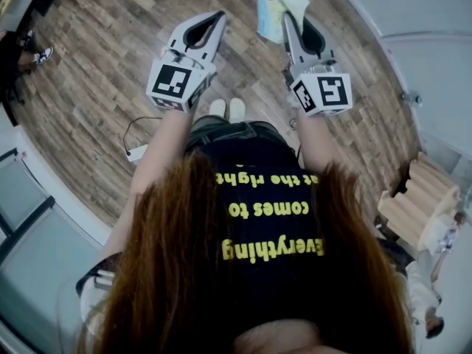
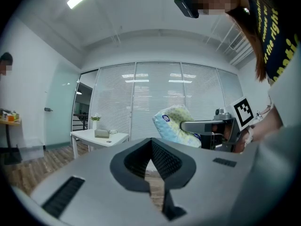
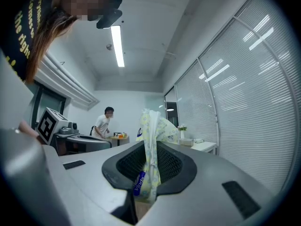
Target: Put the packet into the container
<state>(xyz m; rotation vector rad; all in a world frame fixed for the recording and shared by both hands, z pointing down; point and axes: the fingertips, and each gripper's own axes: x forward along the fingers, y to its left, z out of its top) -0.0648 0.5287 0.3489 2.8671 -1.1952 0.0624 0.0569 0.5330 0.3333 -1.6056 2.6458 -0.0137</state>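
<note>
The packet (image 1: 279,4) is a soft white and pale-blue pouch with a yellow-green print. My right gripper (image 1: 286,17) is shut on its edge and holds it above the wooden floor, in front of the person. In the right gripper view the packet (image 3: 151,140) stands upright, pinched between the jaws of the right gripper (image 3: 149,147). My left gripper (image 1: 219,15) hangs beside it at the same height, shut and empty. From the left gripper view, its jaws (image 2: 151,142) meet with nothing between them, and the packet (image 2: 175,125) shows beyond in the right gripper (image 2: 188,126). No container appears in any view.
A white table (image 2: 99,136) with a small box and a plant stands by the blind-covered windows. Another person (image 3: 103,120) stands at a far table. On the floor lie a power strip with its cable (image 1: 136,152) and light wooden steps (image 1: 422,196) at the right.
</note>
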